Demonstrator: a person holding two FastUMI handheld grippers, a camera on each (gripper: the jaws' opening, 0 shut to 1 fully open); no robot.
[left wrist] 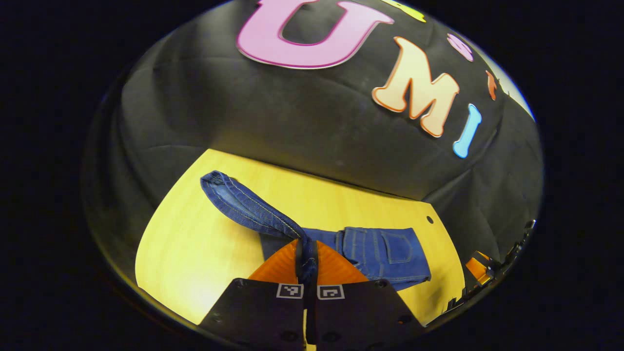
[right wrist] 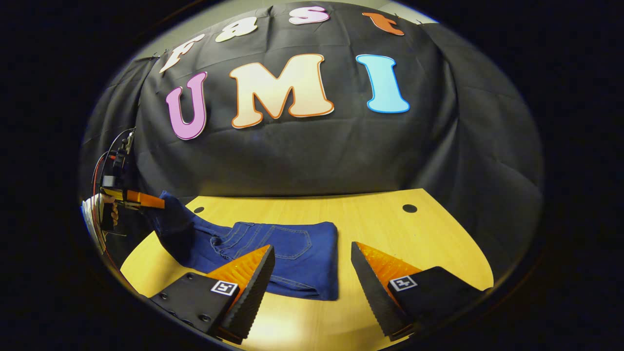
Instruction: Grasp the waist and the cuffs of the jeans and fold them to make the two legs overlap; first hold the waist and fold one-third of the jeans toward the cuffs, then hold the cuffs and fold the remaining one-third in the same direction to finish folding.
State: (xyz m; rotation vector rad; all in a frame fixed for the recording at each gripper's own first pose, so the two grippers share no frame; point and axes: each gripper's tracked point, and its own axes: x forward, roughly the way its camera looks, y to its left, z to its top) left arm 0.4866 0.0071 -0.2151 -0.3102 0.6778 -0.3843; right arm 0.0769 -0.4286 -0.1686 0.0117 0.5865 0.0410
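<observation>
The jeans [right wrist: 287, 258] lie on the desk [right wrist: 390, 229], waist third seemingly folded, cuff end clamped and raised in the left hand-held gripper [left wrist: 307, 265], which I judge must carry it over ahead of the right hand-held gripper [right wrist: 312, 273], fingers apart.

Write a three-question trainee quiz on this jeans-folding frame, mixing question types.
1. True or false: the left tool is shut on the blue denim jeans.
2. The right tool is: A) open above the jeans, B) shut on the waist, C) shut on a cuff.
3. Fill in: the jeans lie partly folded on the yellow wooden ____.

Key: 1 true, a lifted leg end is pinched between its fingers. 2 A, its fingers stand apart with nothing between them. 3 table.
</observation>
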